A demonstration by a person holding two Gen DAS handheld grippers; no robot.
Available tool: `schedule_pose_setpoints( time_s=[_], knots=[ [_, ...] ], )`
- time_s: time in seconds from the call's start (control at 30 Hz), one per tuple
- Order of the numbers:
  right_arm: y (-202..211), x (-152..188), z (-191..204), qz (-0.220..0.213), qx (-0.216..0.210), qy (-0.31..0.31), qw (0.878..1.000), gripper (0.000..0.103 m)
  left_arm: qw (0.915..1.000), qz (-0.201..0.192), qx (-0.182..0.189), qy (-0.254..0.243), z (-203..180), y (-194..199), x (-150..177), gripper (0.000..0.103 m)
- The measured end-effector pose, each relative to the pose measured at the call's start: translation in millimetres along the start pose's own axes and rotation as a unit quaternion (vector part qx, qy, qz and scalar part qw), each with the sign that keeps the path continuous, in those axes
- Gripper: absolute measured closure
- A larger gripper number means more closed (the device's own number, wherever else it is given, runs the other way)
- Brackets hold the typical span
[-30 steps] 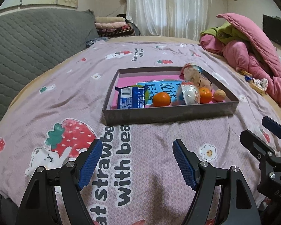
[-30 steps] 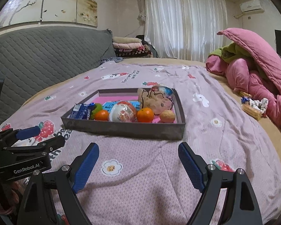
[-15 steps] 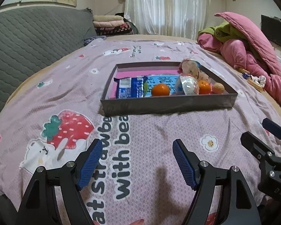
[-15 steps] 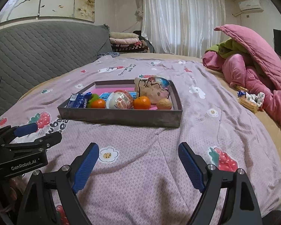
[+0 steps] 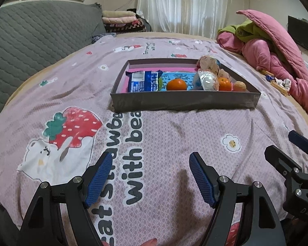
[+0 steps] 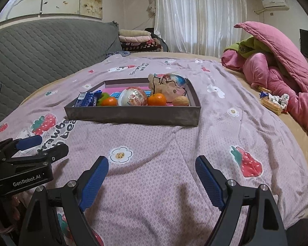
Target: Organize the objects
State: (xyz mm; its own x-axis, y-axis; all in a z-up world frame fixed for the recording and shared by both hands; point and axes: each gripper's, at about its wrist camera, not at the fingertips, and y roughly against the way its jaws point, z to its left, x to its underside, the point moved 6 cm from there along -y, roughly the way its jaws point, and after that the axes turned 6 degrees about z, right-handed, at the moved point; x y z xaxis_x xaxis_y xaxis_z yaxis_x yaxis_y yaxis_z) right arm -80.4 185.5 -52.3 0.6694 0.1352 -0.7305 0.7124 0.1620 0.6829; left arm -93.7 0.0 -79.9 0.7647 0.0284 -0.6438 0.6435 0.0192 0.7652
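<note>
**Q:** Where am I in the tidy-up?

**A:** Looks about done or not begun. Snacks and oranges point(image 5: 176, 84) sit in the grey tray point(image 5: 184, 102) mid-bed, far from me. My left hand-held gripper point(image 5: 149, 176) and right hand-held gripper point(image 6: 152, 179) hover low over the bedspread point(image 5: 174, 135), jaws apart, empty, angled down. Next I'd reach forward.

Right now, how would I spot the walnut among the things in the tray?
Find the shallow grey tray on the pink strawberry-print bedspread. Along its near wall runs a row of round things; the walnut is the last one at the right end, next to an orange. It alone is tan, wrinkled and dull, and the smallest there.
</note>
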Motion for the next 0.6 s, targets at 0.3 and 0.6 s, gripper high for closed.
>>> schedule_pose_setpoints(
  time_s=[0.3, 0.6],
  knots=[
    [0.6, 2.6, -1.2, 0.001, 0.003, -0.001, 1.000, 0.017, 1.0000, 0.003, 0.003, -0.005, -3.5, -2.0, 3.0, 0.025],
    [-2.5, 4.6, 3.9, 0.008, -0.001, 0.007, 1.000, 0.017, 0.9999, 0.006, 0.000, -0.013, -6.2, -4.4, 6.1, 0.025]
  ],
)
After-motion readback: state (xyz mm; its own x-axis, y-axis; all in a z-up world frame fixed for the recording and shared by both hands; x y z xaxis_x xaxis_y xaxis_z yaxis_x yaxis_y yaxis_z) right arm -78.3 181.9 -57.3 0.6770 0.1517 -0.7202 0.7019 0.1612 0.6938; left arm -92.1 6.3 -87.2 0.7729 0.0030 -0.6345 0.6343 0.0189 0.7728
